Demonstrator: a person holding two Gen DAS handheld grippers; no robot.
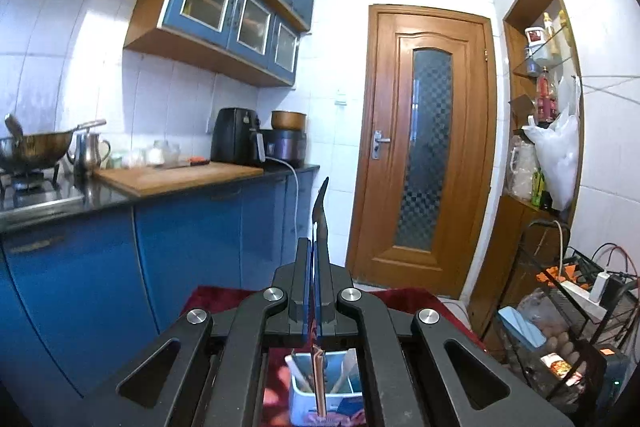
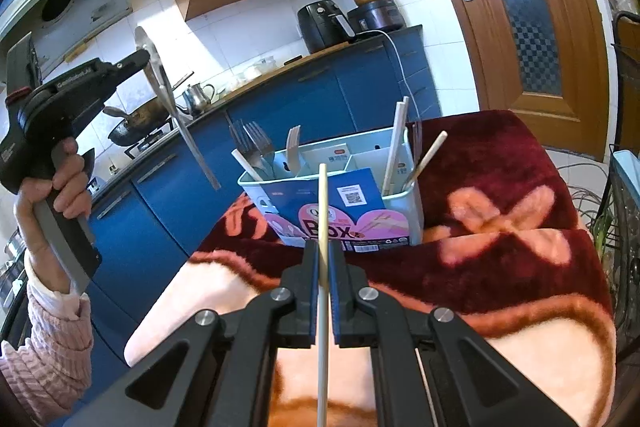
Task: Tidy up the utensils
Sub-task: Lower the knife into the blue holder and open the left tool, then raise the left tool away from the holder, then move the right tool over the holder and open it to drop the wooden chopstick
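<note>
Red-and-pink blanket (image 2: 500, 195) covers the near surface. On it, far centre, a divided utensil box (image 2: 414, 203): forks (image 2: 252, 143) in the left compartments, chopsticks (image 2: 394, 147) in the right one. Left gripper (image 2: 150, 57), raised at left, is clamped on a metal spoon (image 2: 176, 107). Right gripper (image 2: 325, 263), near the box, pinches a single pale chopstick (image 2: 323, 211).

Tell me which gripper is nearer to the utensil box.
Right. The right gripper, shut on a chopstick, sits just in front of the utensil box. The left gripper, shut on a metal spoon, is raised up and off to its left.
</note>
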